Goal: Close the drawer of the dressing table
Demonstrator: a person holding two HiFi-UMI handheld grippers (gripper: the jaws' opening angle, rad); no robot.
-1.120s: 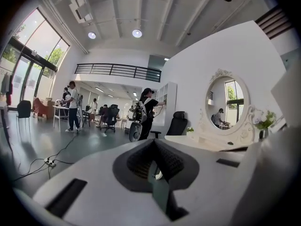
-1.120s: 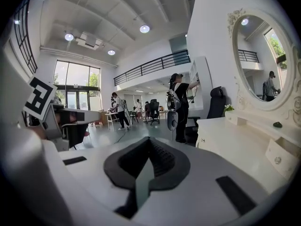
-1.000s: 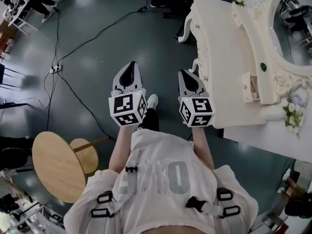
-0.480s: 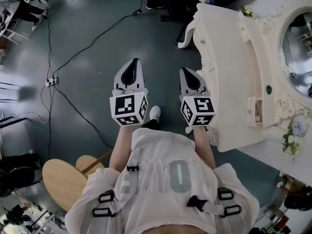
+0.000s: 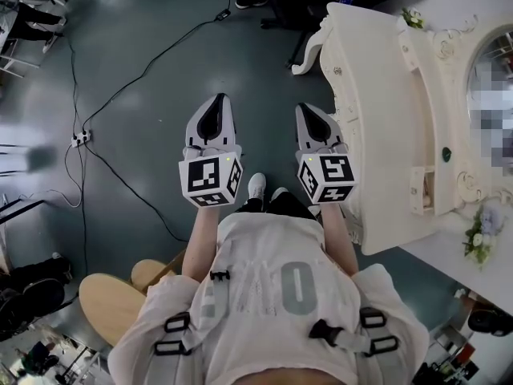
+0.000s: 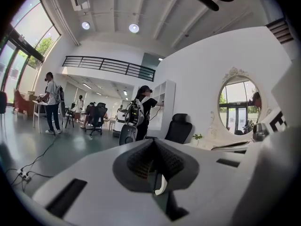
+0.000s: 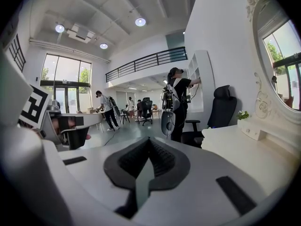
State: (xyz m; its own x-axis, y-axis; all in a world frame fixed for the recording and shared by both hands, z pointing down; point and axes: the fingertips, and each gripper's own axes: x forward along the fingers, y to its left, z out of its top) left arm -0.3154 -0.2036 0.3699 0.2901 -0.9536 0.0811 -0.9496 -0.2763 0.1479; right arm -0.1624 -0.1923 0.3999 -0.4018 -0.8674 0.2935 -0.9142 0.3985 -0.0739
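Observation:
The cream dressing table stands at the right of the head view, its oval mirror at the far right edge. A small drawer in its upper tier stands pulled out. My left gripper is held over the bare floor, well left of the table, jaws together and empty. My right gripper hovers just off the table's front edge, also shut with nothing in it. The right gripper view shows the shut jaws beside the table top. In the left gripper view the jaws meet at the tip.
A black cable and power strip run across the grey floor at the left. A round wooden stool stands behind me at lower left. A black office chair sits past the table's far end. Flowers rest on the table's right end.
Both grippers have moved forward along the table's front edge, still side by side and shut. The table and its open drawer have slid down the head view.

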